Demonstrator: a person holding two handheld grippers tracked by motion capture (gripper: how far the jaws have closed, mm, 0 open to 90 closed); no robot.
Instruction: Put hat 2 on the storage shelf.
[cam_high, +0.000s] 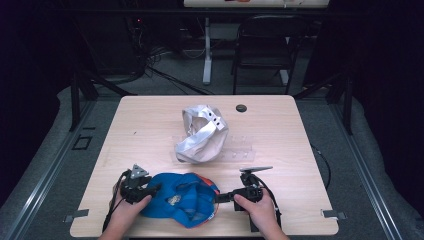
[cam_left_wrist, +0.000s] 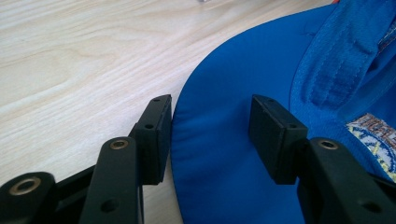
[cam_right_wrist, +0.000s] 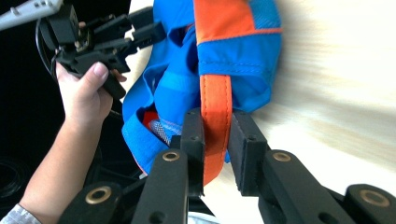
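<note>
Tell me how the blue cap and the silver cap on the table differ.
The blue cap lies at the table's near edge between both grippers; the silver cap sits farther back, untouched. The blue cap has an orange strap pinched in the right gripper; the silver cap looks plain and shiny. Both lie crumpled on the table.

The baseball cap (cam_high: 182, 198) at the near edge is bright blue, with orange showing along its right rim. Its back strap (cam_right_wrist: 215, 116) is orange with darker stitching, set against blue mesh-textured panels, and a small woven label (cam_left_wrist: 376, 135) inside carries pale yellow and blue lettering (too blurred to read). The second cap (cam_high: 202, 135), farther off, is silvery grey-white. The table (cam_high: 140, 125) is pale wood grain with a dark round grommet (cam_high: 241, 107). Both grippers (cam_high: 152, 191) (cam_high: 220, 197) are black.
</note>
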